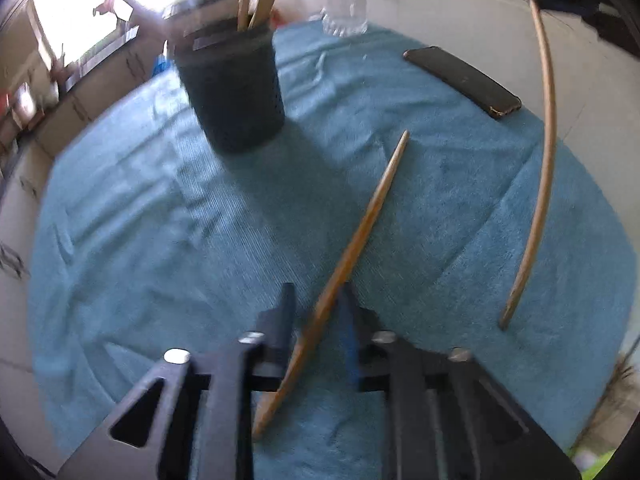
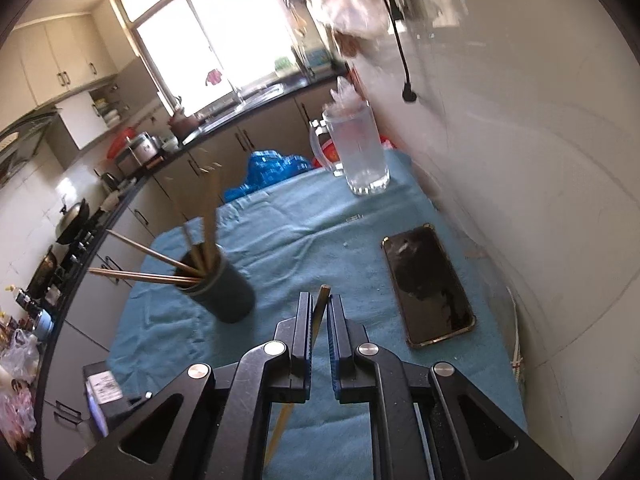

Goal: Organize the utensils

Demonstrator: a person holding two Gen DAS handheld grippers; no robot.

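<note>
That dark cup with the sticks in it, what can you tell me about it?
The dark holder is a round, straight-walled cup, blackish-green and matte, likely plastic. It stands on the blue towel near the table's kitchen-side edge; fisheye distortion makes it look tilted. Several chopsticks sit inside, fanning out over the rim, some upright, some leaning low. Neither gripper touches it. In the left wrist view it casts a shadow towards the camera.

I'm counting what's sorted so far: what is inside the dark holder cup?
Several wooden chopsticks stand in the dark holder cup, leaning outward; their lower ends and the cup's bottom are hidden by its wall.
</note>
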